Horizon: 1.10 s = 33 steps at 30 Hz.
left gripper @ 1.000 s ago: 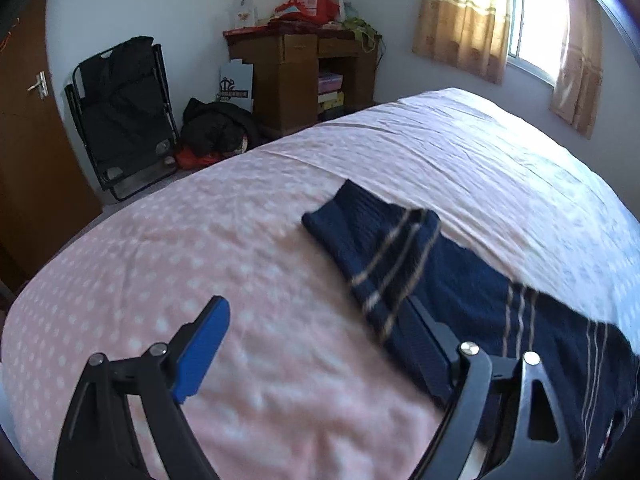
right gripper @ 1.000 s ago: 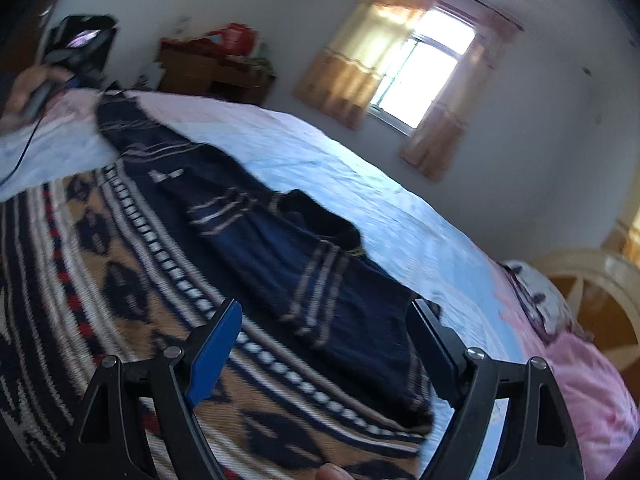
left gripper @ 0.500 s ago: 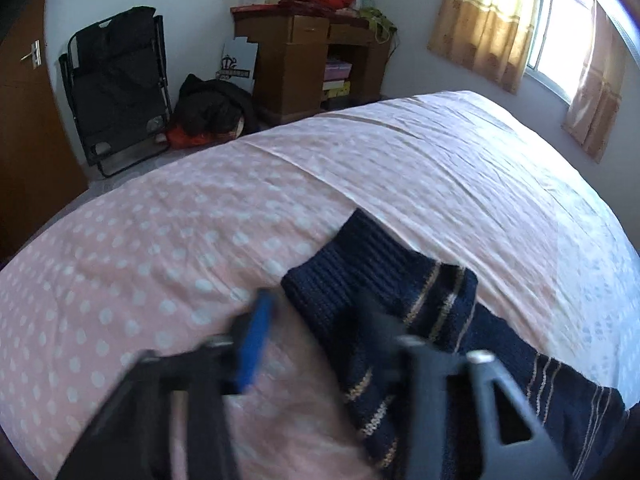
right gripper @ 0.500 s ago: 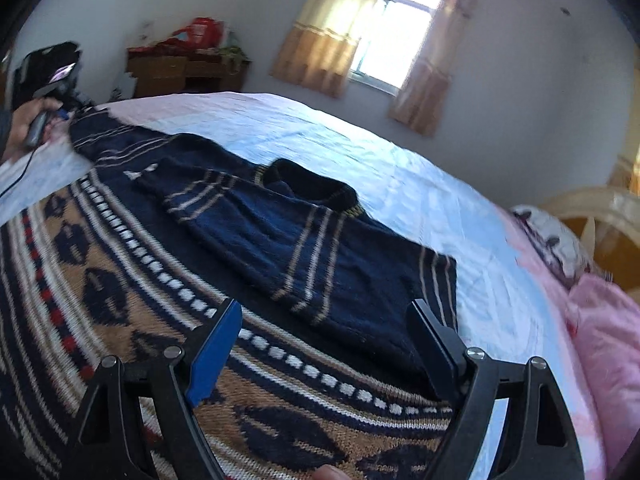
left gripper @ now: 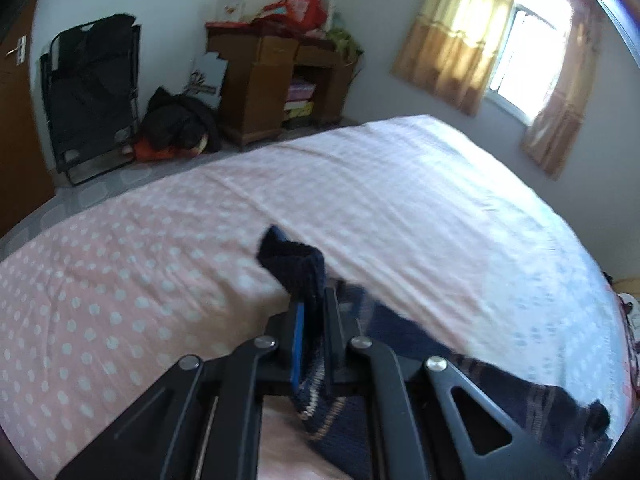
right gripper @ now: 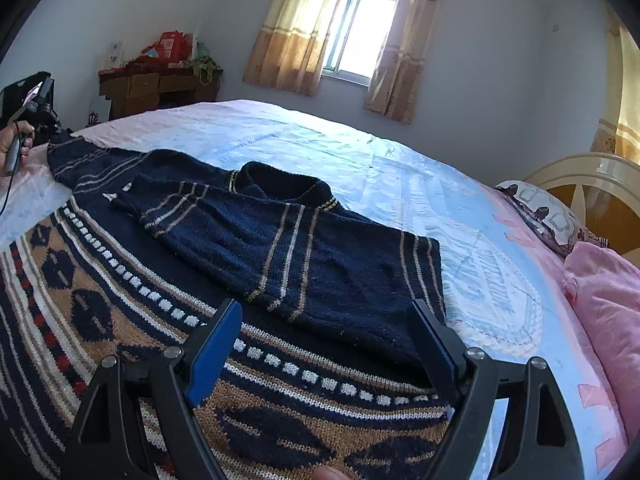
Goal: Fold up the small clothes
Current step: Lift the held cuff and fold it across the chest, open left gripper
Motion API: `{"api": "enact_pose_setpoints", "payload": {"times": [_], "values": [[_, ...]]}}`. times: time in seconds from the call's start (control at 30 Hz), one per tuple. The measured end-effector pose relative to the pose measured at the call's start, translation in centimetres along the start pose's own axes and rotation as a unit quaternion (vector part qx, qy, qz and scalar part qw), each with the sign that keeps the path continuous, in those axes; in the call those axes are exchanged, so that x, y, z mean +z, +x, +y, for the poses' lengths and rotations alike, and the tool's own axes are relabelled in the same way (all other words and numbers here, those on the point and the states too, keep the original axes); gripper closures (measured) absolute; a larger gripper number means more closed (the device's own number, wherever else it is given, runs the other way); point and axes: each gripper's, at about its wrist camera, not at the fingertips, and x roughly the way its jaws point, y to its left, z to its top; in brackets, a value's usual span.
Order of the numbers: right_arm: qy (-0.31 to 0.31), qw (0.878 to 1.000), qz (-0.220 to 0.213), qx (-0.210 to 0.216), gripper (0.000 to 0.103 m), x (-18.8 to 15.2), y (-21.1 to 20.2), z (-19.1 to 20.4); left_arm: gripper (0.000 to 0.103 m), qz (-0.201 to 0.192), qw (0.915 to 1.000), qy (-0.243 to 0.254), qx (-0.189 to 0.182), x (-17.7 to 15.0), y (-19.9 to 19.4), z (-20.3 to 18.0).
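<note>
The left hand-held gripper (left gripper: 312,312), angled downward at lower centre, is clamped on the sweater cuff (left gripper: 294,258); the right hand-held gripper (right gripper: 324,344) is held open above the sweater (right gripper: 288,248).

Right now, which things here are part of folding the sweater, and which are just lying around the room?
Part of the job:
- navy sweater, one sleeve already folded across it
- sleeve cuff, pinched in the left tongs
- right tongs, open above the hem
- bed

Lying about:
- pink pillow
- wooden desk
- folding chair
- curtains
</note>
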Motion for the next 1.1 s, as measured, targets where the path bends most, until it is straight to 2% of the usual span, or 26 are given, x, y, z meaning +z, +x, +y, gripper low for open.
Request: {"api": "enact_pose_setpoints", "payload": {"times": [0.17,0.37,0.53,0.63,0.83,0.9,1.1], "values": [[0.016,1.000,-0.012,0.006,0.019,0.0,-0.8,-0.8,0.095,-0.017,0.9984,0.005,-0.054,0.1,-3.9,-3.3],[0.030,0.999,-0.024,0.013,0.019,-0.1,-1.9,-2.2,0.095,-0.025,0.9923,0.017,-0.121,-0.5,-8.2,-8.4],[0.041,0.999,-0.033,0.013,0.019,-0.6,-2.9,-3.7,0.095,-0.003,0.9850,0.007,-0.173,-1.8,-10.6,-12.6],[0.050,0.998,-0.035,0.014,0.019,-1.1,-3.3,-4.5,0.095,0.011,0.9792,0.002,-0.203,-3.0,-11.6,-15.3],[0.073,0.996,-0.048,0.017,0.019,-1.9,-4.2,-5.8,0.095,0.019,0.9697,0.026,-0.242,-5.7,-13.6,-21.1],[0.076,0.995,-0.053,0.020,0.019,-2.1,-4.4,-6.0,0.095,0.021,0.9676,0.035,-0.249,-7.0,-14.2,-23.1],[0.094,0.993,-0.056,0.035,0.019,-2.7,-4.3,-6.5,0.095,0.040,0.9542,0.060,-0.290,-11.9,-15.8,-29.4]]}}
